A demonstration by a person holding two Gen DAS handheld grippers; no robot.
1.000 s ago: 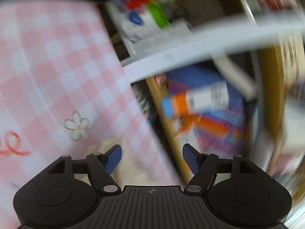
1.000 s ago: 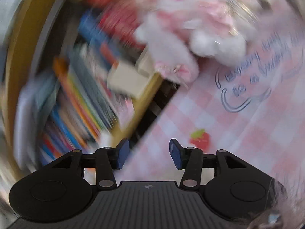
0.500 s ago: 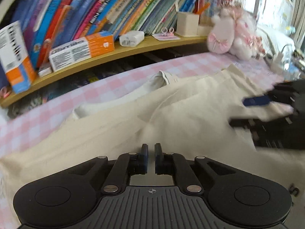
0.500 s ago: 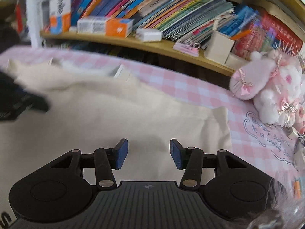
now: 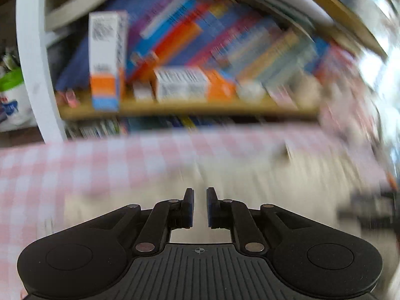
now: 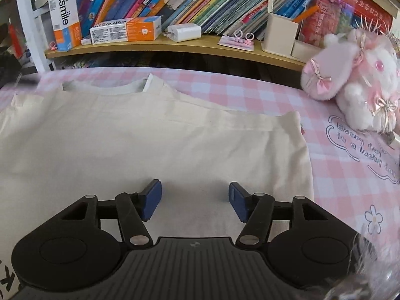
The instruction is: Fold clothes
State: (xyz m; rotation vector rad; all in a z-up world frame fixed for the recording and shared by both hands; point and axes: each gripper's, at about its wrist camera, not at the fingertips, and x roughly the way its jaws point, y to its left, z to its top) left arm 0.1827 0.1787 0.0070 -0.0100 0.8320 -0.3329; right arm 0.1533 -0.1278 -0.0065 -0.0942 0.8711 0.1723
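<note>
One cream garment (image 6: 150, 137); both grippers, left (image 5: 200, 206) and right (image 6: 195, 201), opening, seemingly empty.

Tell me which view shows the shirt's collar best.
The right wrist view: it is sharp, and the cream shirt lies flat with its collar clear at the far edge by the shelf. The left wrist view is motion-blurred: only a cream smear, no collar discernible.

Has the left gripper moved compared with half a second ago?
Yes. The left gripper has swung left: the upright orange and white box on the shelf, formerly at the view's left edge, now sits nearer centre.
</note>
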